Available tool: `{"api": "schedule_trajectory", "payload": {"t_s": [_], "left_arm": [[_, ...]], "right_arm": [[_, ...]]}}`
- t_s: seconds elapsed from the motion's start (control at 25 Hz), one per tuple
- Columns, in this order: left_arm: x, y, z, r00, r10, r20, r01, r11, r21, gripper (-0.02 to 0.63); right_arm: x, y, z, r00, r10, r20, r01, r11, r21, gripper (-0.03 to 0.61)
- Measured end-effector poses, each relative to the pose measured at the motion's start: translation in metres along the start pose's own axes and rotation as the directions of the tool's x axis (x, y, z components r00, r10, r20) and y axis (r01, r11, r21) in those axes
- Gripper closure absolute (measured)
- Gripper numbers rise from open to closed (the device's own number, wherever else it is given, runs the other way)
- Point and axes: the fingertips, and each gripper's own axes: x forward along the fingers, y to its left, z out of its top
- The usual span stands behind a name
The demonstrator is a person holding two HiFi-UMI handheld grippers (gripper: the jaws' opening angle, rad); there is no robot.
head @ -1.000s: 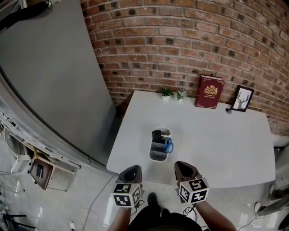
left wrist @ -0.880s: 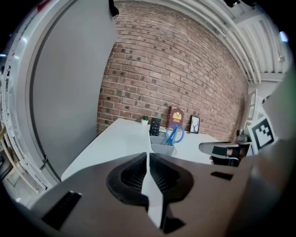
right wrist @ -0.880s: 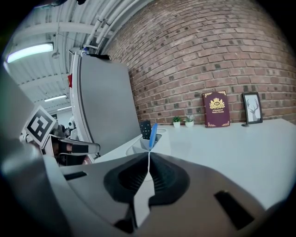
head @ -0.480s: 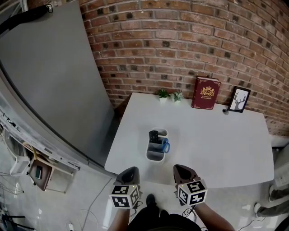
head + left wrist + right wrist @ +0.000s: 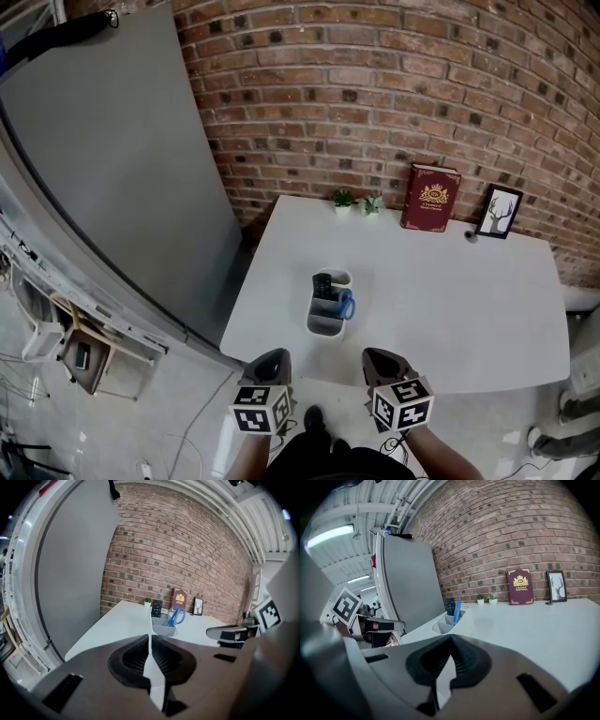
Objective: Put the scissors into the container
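Note:
A grey container stands near the front of the white table. Blue-handled scissors stand in it, handles up, beside a black object. The container and the scissors show ahead in the left gripper view, and the container with the scissors at the left of the right gripper view. My left gripper and right gripper hang shut and empty just short of the table's front edge, side by side.
At the back of the table stand a red book, a framed deer picture and two small potted plants, against a brick wall. A large grey panel leans at the left.
The view shifted slightly. Both grippers stay shut in the same place near the table's front edge, and the scissors stay in the container.

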Motion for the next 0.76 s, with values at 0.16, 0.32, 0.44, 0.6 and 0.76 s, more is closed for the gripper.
{"api": "schedule_trajectory", "payload": {"t_s": [0.16, 0.32, 0.44, 0.6, 0.76], "left_arm": [[-0.0006, -0.0008, -0.0006, 1.0, -0.001, 0.001, 0.001, 1.0, 0.001, 0.592], [-0.0008, -0.0018, -0.0008, 1.0, -0.002, 0.001, 0.002, 1.0, 0.001, 0.591], [-0.0008, -0.0008, -0.0018, 1.0, -0.001, 0.0, 0.001, 1.0, 0.001, 0.592], [-0.0005, 0.0002, -0.003, 1.0, -0.002, -0.002, 0.002, 1.0, 0.0, 0.591], [0.0005, 0.0001, -0.0008, 1.0, -0.005, -0.003, 0.005, 1.0, -0.001, 0.591]], "right_arm": [[-0.0006, 0.0004, -0.0019, 1.0, -0.001, -0.005, 0.001, 1.0, -0.005, 0.578], [-0.0012, -0.0014, -0.0058, 1.0, -0.007, -0.012, 0.007, 1.0, 0.002, 0.578], [-0.0005, -0.0002, -0.0084, 1.0, -0.003, -0.019, 0.003, 1.0, -0.001, 0.578], [0.0003, 0.0013, -0.0083, 1.0, 0.0, -0.019, 0.0, 1.0, 0.001, 0.578], [0.0011, 0.0015, -0.0048, 1.0, 0.004, -0.016, -0.003, 1.0, 0.015, 0.578]]}}
